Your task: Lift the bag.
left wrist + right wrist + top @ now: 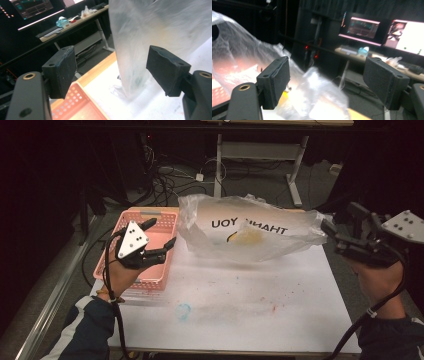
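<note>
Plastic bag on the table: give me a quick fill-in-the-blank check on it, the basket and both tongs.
1. The clear plastic bag carries black lettering that reads THANK ____.
2. The basket at the table's left edge is ____ in colour.
3. The left tongs and the right tongs both have their jaws ____, with nothing gripped.
4. The left tongs hang above the ____.

Missing words: YOU; pink; open; basket

Black claws [161,236], navy white-striped sleeves [87,327]
</note>
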The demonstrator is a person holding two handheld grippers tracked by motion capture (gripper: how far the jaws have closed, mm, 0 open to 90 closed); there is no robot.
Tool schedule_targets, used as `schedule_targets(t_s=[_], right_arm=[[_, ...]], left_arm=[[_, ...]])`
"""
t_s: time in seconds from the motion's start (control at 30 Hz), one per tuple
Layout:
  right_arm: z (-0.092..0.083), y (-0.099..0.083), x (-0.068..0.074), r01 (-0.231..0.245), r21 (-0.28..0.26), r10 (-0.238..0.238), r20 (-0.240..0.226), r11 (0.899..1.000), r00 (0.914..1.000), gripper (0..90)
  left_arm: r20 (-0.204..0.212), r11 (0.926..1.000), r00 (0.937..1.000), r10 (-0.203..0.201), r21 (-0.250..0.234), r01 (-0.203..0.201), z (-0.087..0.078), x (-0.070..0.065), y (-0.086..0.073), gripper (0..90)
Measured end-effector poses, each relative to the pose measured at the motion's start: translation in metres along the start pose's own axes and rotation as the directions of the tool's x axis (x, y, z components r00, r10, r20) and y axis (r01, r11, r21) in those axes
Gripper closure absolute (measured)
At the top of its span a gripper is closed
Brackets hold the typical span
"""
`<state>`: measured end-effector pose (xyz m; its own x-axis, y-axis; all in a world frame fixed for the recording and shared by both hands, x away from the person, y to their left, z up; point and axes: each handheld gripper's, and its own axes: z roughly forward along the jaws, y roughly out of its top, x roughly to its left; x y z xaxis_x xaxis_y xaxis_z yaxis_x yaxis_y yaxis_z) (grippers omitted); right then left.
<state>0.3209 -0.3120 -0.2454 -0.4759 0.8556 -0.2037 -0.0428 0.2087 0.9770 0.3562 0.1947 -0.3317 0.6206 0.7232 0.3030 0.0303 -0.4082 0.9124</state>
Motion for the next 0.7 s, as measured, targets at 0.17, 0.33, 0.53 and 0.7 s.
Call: schedule_targets(t_s=[0.17,0.33,0.53,0.7], right_arm=[[-0.004,-0.02,0.013,0.009,0.029,-0.008,-0.025,1.0,0.9997,19.7],[-0.011,-0.047,0.022,0.019,0.064,-0.016,-0.051,0.998,0.9986,17.4],[-0.012,-0.085,0.034,0.029,0.14,-0.016,-0.088,0.99,0.9959,16.4],[-0.013,-0.091,0.039,0.026,0.157,-0.009,-0.107,0.987,0.9942,17.6]], left_arm=[[0.016,0.9994,0.9999,0.001,0.033,-0.001,-0.008,-0.01,-0.02,18.5],[0.018,0.997,0.9998,0.002,0.078,-0.003,-0.011,-0.024,-0.048,17.2],[0.037,0.9946,0.9993,0.006,0.104,-0.01,-0.015,-0.036,-0.071,17.2],[0.043,0.9912,0.9991,-0.002,0.132,-0.004,-0.017,-0.037,-0.083,17.2]])
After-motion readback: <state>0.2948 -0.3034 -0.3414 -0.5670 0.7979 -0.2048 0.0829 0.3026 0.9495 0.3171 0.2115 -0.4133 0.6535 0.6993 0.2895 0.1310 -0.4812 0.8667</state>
